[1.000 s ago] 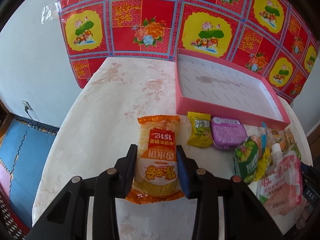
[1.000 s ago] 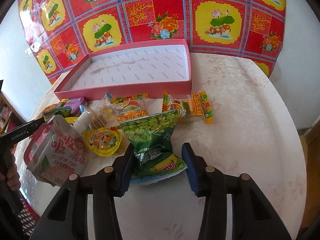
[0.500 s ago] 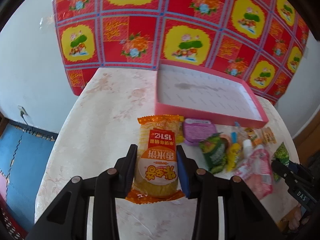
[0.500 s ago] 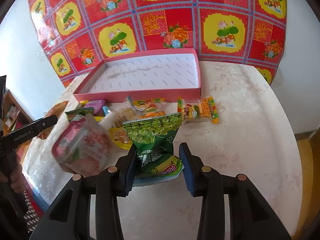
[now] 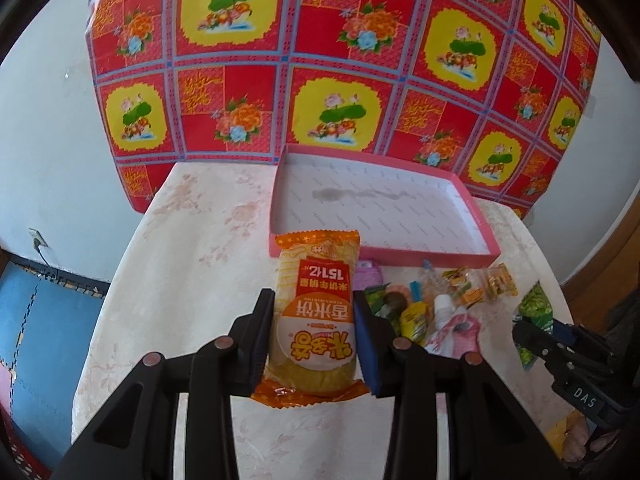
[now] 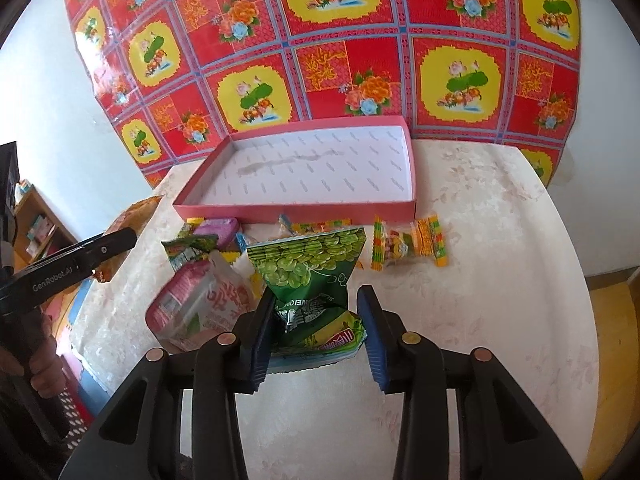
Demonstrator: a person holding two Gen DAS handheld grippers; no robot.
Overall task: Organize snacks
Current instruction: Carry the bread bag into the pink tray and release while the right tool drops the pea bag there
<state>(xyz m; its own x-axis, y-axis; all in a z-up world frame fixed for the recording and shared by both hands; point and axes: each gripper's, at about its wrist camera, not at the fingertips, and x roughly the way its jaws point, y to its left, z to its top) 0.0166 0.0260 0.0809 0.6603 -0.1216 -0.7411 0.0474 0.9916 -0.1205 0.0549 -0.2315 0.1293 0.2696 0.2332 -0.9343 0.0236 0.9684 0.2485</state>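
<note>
Left tool (image 5: 314, 334) clamped rice cracker (image 5: 316, 312), lifted off table (image 5: 180, 280) | right tool (image 6: 316, 334) just closed on pea bag (image 6: 310, 276), raised | box (image 6: 304, 210) next.

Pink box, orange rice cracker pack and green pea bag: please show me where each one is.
pink box (image 6: 224, 200): right wrist view, near rim.
orange rice cracker pack (image 5: 316, 316): left wrist view, label middle.
green pea bag (image 6: 308, 268): right wrist view, upper front.
</note>
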